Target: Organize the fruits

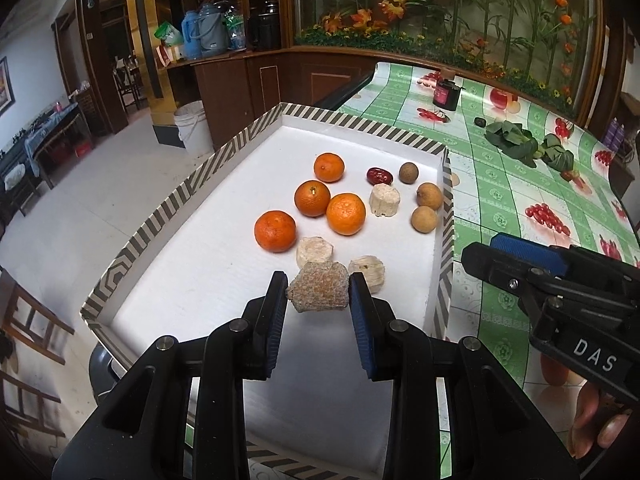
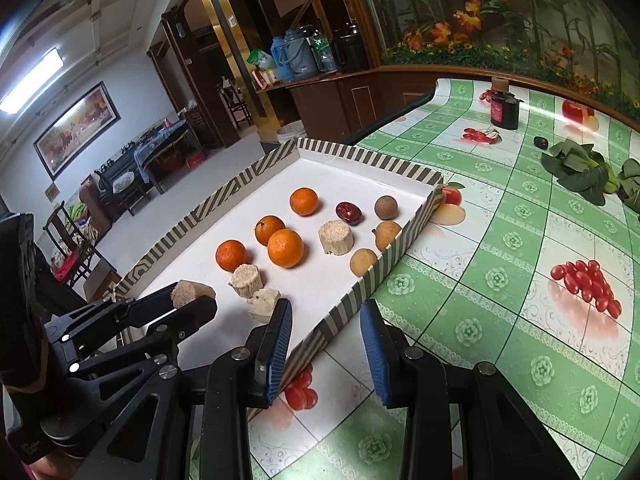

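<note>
The left hand-held gripper (image 1: 318,294) pinches a rough, tan-and-orange chunk (image 1: 318,291) between its blue pads, holding it over the near part of the white tray (image 1: 192,276). In the right wrist view the same chunk (image 2: 191,292) sits clamped in the black fingers, above the tray's near left corner.

Just past it lie two pale fibrous cane-like pieces (image 1: 314,249) (image 1: 367,270), close together and near the held chunk. A third pale piece (image 1: 384,199) stands farther back. Four oranges (image 1: 275,231) (image 1: 346,214) (image 1: 312,198) (image 1: 329,167) cluster in the middle of the tray; the two central ones touch or nearly touch. Toward the tray's right wall lie a dark red date (image 1: 379,176) and three brown longans (image 1: 409,171) (image 1: 429,196) (image 1: 424,219), the nearest two just beside the striped wall (image 1: 446,240).

The right hand-held gripper (image 2: 326,344) stands spread with nothing between its pads. It hovers over the tray's near right edge, one finger over the tray floor, the other over the bench (image 2: 500,320), so the striped wall runs up between them. In the left wrist view it (image 1: 508,256) hangs to the right of the tray, with fingertips of the person's hand (image 1: 596,420) showing below it.

The bench wears a green checked cloth printed with fruit. Farther back on it, well apart from the tray, are leafy greens (image 2: 580,170), a small dark object (image 2: 541,142) and a dark jar (image 2: 505,110). Off the bench's far left, a white bucket (image 1: 194,128) stands on the floor by a wooden cabinet.
</note>
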The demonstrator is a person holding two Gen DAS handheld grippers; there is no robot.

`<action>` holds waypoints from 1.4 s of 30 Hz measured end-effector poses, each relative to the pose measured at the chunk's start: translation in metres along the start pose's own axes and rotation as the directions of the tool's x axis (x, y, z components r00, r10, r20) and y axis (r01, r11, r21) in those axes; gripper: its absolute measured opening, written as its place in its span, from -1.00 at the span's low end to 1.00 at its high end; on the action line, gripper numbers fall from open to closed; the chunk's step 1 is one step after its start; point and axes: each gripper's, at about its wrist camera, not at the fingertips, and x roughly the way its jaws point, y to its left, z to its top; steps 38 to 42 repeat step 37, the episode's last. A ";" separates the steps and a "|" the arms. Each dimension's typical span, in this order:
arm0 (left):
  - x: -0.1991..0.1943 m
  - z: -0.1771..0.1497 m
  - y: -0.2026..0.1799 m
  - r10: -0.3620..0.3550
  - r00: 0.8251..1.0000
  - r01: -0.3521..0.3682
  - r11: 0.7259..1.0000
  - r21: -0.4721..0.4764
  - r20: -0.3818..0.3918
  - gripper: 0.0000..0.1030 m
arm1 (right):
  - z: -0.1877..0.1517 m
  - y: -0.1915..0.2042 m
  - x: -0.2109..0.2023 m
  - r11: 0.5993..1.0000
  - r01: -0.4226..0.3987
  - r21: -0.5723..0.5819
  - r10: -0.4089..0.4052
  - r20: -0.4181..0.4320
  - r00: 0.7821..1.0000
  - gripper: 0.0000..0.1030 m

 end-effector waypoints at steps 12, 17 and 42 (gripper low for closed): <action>-0.007 0.000 -0.001 -0.005 1.000 0.006 1.000 -0.002 0.014 -0.41 | -0.004 0.004 -0.001 1.000 -0.006 -0.013 0.006 -0.007 1.000 -0.34; -0.007 0.000 -0.001 -0.007 1.000 0.007 1.000 -0.003 0.015 -0.41 | -0.004 0.006 0.000 1.000 -0.005 -0.017 0.005 -0.011 1.000 -0.34; -0.013 0.004 -0.005 0.006 0.999 -0.006 1.000 -0.009 0.031 -0.41 | -0.005 0.002 0.003 1.000 -0.011 -0.015 0.011 -0.029 1.000 -0.34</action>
